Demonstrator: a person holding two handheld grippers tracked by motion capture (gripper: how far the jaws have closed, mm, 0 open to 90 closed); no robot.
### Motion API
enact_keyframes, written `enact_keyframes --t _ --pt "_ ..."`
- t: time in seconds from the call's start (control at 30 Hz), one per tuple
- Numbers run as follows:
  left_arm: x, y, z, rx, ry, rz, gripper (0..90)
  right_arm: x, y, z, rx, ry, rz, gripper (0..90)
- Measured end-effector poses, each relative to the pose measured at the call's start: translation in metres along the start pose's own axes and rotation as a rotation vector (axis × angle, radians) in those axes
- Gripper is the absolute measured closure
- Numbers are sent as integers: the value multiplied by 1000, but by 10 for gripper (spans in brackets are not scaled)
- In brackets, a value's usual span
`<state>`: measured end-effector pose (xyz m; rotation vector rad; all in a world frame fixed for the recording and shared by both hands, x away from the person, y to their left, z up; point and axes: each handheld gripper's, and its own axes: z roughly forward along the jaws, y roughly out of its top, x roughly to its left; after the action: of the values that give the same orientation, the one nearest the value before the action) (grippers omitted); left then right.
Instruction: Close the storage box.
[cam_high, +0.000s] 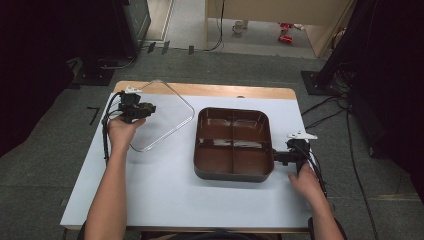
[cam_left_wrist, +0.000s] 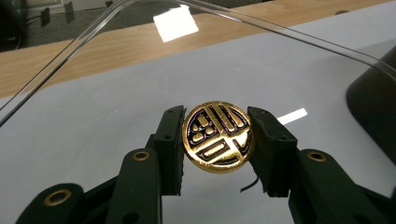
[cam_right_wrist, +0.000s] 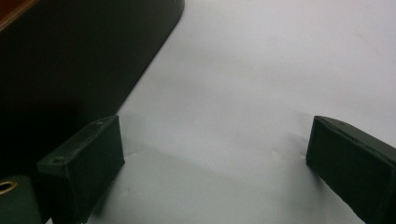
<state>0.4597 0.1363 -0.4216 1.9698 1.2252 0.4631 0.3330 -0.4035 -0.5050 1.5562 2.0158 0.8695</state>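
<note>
The left hand-held gripper is clamped on the gold round knob of the clear lid, which hangs tilted over the far left of the tabletop. So the lid is off, not yet set down. The right hand-held gripper stands wide open and empty, low at the right side of the brown compartment tray. Both forearms reach in from the near edge.

It looks like a lab or recording studio: a lone white-topped table stands on grey carpet, ringed by black equipment stands and loose cables.
</note>
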Motion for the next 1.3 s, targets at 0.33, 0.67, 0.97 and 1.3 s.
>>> enact_keyframes --t 0.33,0.67,0.97,1.3 --pt "-23 13 -23 -49 -64 35 595 0 0 0 0 0 1 34" --pt "-51 20 -29 -68 -146 85 595 0 0 0 0 1 -1 34" --pt "-74 22 -23 -58 -213 114 595 0 0 0 0 1 0 33" --pt "-101 26 -17 -58 -288 168 595 0 0 0 1 0 1 34"
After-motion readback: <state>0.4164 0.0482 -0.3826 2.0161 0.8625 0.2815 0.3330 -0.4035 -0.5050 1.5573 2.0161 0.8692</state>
